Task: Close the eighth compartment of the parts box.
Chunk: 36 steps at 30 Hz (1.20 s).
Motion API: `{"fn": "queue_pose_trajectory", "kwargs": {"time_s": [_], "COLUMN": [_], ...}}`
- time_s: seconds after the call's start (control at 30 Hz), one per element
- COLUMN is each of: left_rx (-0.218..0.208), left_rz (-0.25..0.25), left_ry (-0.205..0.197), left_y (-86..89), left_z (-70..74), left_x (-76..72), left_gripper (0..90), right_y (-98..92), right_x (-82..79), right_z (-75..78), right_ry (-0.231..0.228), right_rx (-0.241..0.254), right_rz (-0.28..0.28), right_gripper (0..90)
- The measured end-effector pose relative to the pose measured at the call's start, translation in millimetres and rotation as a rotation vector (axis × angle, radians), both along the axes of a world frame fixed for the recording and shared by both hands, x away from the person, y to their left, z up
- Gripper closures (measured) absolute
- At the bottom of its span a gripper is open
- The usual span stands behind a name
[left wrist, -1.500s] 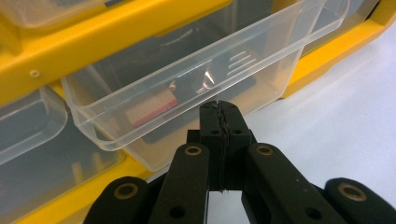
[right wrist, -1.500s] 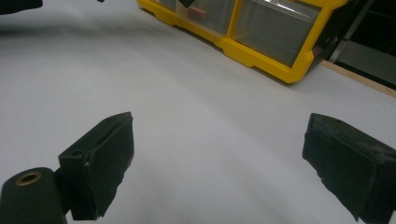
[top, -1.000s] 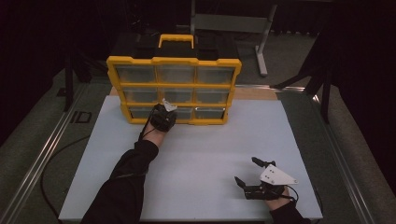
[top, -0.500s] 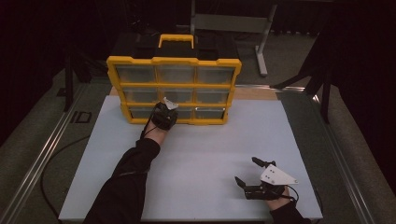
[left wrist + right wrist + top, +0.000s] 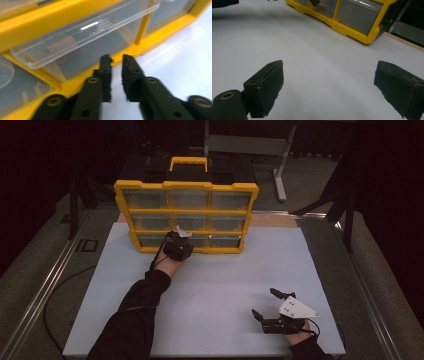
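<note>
Floor (image 5: 45,245), grey carpet, lies left of the organizer (image 5: 186,215), with a metal rail (image 5: 47,287) running along the table's (image 5: 220,280) left edge and a black cable looping beside it. Room beyond is dark. Organizer is yellow-framed, three rows of three clear drawers, yellow handle on top, standing upright at the table's far edge, left of centre. Table top is plain white, matte, bare in front of the organizer; a wooden strip shows at its far right edge. Left gripper (image 5: 178,246) sits right at the organizer's bottom row, by the middle drawer (image 5: 82,45), a black sleeve trailing back from it. In the left gripper view that drawer is pulled out a little from the frame, small dark parts inside, and the jaws have just been opening: a narrow gap now, nothing between them, tips just under the drawer's front. Behind the organizer's right, grey metal stand legs (image 5: 280,170) on the carpet. Right gripper (image 5: 272,306) rests on the table well apart from the organizer, near the front right corner, jaws spread wide, holding nothing.
</note>
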<state>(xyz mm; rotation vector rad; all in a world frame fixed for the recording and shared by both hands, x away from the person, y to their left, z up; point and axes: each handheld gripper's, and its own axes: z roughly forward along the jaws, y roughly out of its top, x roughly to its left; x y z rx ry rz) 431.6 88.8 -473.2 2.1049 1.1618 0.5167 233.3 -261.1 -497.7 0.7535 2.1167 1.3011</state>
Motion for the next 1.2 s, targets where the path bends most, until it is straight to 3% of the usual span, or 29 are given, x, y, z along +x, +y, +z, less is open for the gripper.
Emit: {"fn": "queue_pose_trajectory", "kwargs": {"time_s": [0.3, 0.43, 0.6, 0.8, 0.83, 0.97, 1.03, 1.2], "left_rx": [-0.016, -0.037, -0.014, -0.01, 0.003, -0.026, -0.04, -0.07], "left_rz": [-0.015, -0.05, -0.064, -0.086, -0.074, -0.104, -0.121, -0.142], "left_ry": [0.008, 0.012, 0.012, 0.045, 0.034, 0.046, 0.045, 0.061], "left_y": [3.2, 3.9, 3.0, 2.3, 1.8, 3.3, 4.3, 7.0], "left_z": [4.4, 6.4, 8.6, 8.3, 8.0, 7.3, 6.4, 3.6], "left_x": [-12.6, -16.5, -20.9, -22.8, -23.7, -25.0, -25.8, -26.2], "left_gripper": [54.9, 46.3, 34.7, 21.9, 14.9, 9.1, 2.0, 0.0], "right_y": [0.8, 1.1, 1.3, 1.4, 1.4, 0.8, 0.1, -1.3], "right_x": [0.3, 0.6, 1.0, 0.9, 0.9, 1.2, 1.6, 2.3], "right_z": [-0.4, -0.6, -1.0, -1.0, -1.1, -2.0, -2.4, -3.2], "right_ry": [0.001, -0.001, 0.0, 0.0, 0.001, 0.007, 0.005, 0.015], "right_rx": [-0.003, -0.003, -0.004, -0.007, -0.006, -0.002, -0.003, 0.0], "right_rz": [0.003, 0.003, 0.003, 0.001, 0.002, -0.004, -0.005, -0.005], "right_gripper": [8.9, 9.0, 9.0, 8.9, 8.9, 9.0, 8.9, 8.9]}}
